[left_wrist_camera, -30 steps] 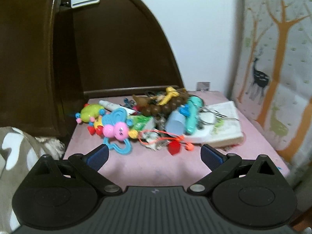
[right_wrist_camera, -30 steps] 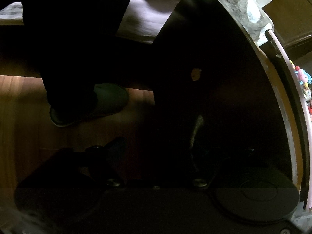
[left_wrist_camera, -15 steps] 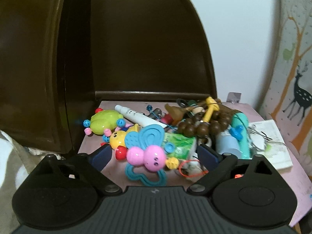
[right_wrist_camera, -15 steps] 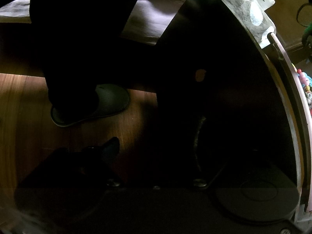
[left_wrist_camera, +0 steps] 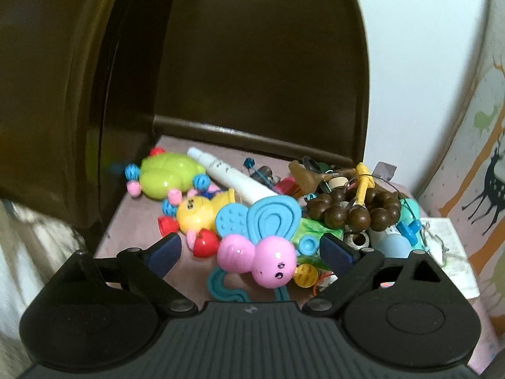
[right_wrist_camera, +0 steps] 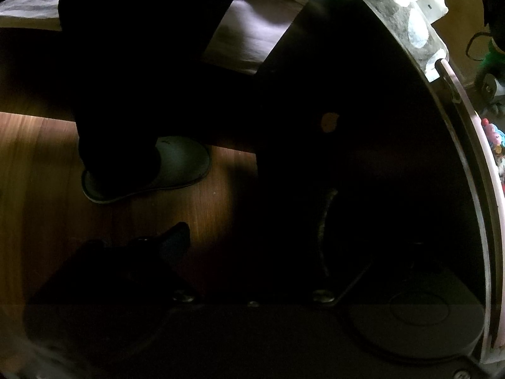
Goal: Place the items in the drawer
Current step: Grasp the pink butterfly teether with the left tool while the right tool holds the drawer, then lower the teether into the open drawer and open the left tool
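A heap of small toys lies on the pink nightstand top (left_wrist_camera: 132,218). My left gripper (left_wrist_camera: 251,252) is open low over its front, and the pink-and-blue butterfly rattle (left_wrist_camera: 262,260) lies between the blue pads without touching them. Behind it are a yellow toy (left_wrist_camera: 202,213), a green turtle toy (left_wrist_camera: 167,177), a white tube (left_wrist_camera: 233,180) and brown wooden beads (left_wrist_camera: 350,210). The right wrist view is very dark. My right gripper (right_wrist_camera: 255,241) points down at the dark drawer front (right_wrist_camera: 378,158), its jaws opening. The curved handle (right_wrist_camera: 325,221) stands by the right finger, which is lost in shadow.
A dark wooden headboard (left_wrist_camera: 252,63) rises behind the nightstand. A white booklet (left_wrist_camera: 448,243) lies at the right, beside a deer-print curtain (left_wrist_camera: 479,173). In the right wrist view a person's slippered foot (right_wrist_camera: 157,170) stands on the wooden floor (right_wrist_camera: 38,158).
My left gripper has come forward and down to the pile, so the butterfly rattle now sits between its fingers. The right gripper's left finger has swung outward; that hand has not shifted.
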